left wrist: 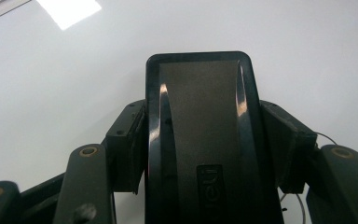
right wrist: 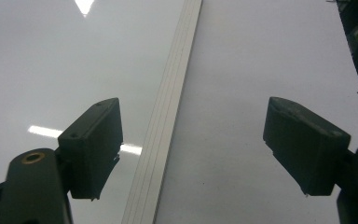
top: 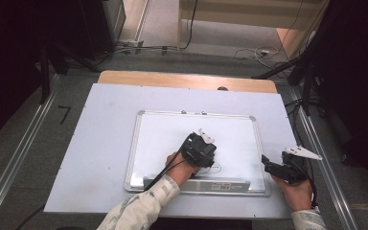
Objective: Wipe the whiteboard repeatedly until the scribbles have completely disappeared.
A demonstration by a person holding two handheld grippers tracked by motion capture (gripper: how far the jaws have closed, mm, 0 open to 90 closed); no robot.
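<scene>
A white whiteboard (top: 163, 134) with a silver frame lies flat on the table. My left gripper (top: 199, 149) is over its lower middle, shut on a black eraser (left wrist: 200, 135) whose glossy back fills the space between the jaws. The eraser lies close over the white board surface (left wrist: 74, 93). A thin dark marker line (top: 216, 167) is drawn just right of that gripper. My right gripper (top: 273, 167) hovers at the board's right edge. It stands open with nothing between the fingers (right wrist: 191, 149), straddling the board's frame (right wrist: 168, 140).
A pale sheet (top: 100, 143) covers the wooden table (top: 182, 79) under the board. The board's pen tray (top: 220, 184) runs along its near edge. Cables (top: 254, 51) lie on the floor beyond the table, with dark stands at both sides.
</scene>
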